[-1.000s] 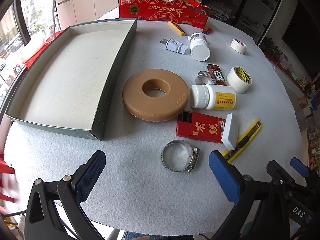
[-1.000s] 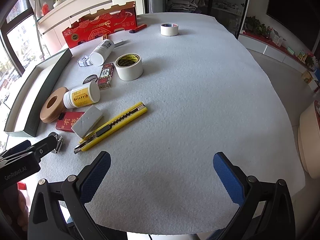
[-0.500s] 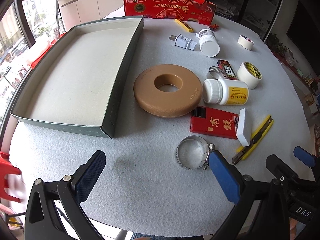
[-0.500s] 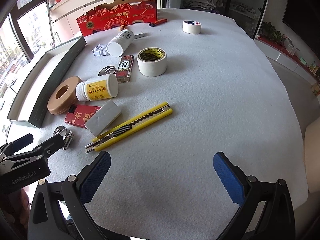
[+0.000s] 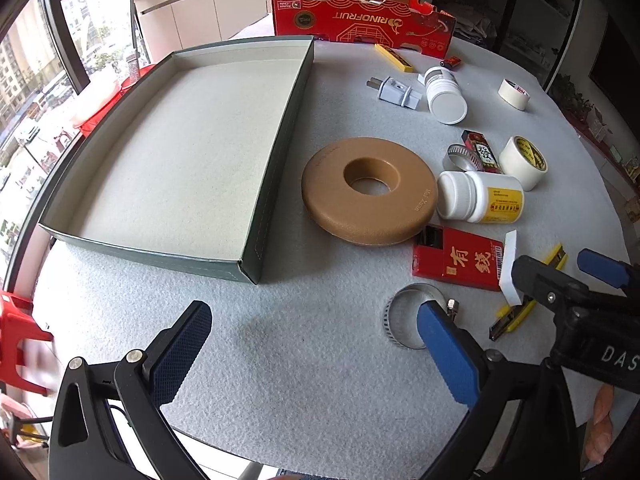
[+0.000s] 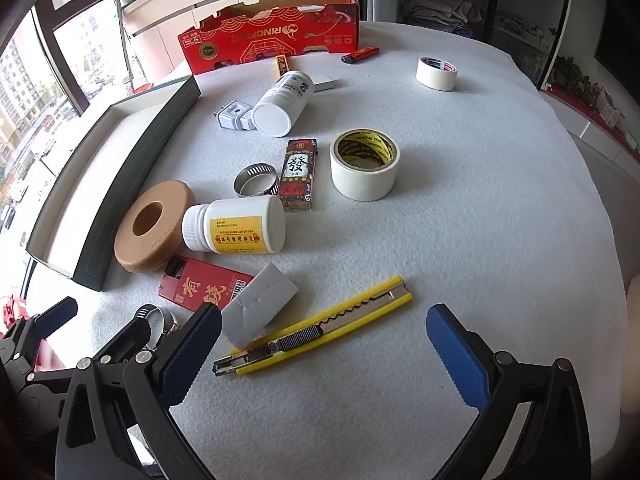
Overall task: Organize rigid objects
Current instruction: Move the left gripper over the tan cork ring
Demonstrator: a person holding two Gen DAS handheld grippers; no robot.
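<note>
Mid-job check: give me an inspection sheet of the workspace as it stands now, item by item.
Surface: grey felt table, dry, no spills seen.
Job's things: green tray holds nothing; brown ring, yellow-label bottle, red box, white block, yellow knife, hose clamp, tape roll all lie outside it.
Clutter: red carton at the far edge.
Grippers: left tool open beside the hose clamp; right tool open over the yellow knife.
Cables: nothing seen.
Surroundings: windows, shelving.
</note>
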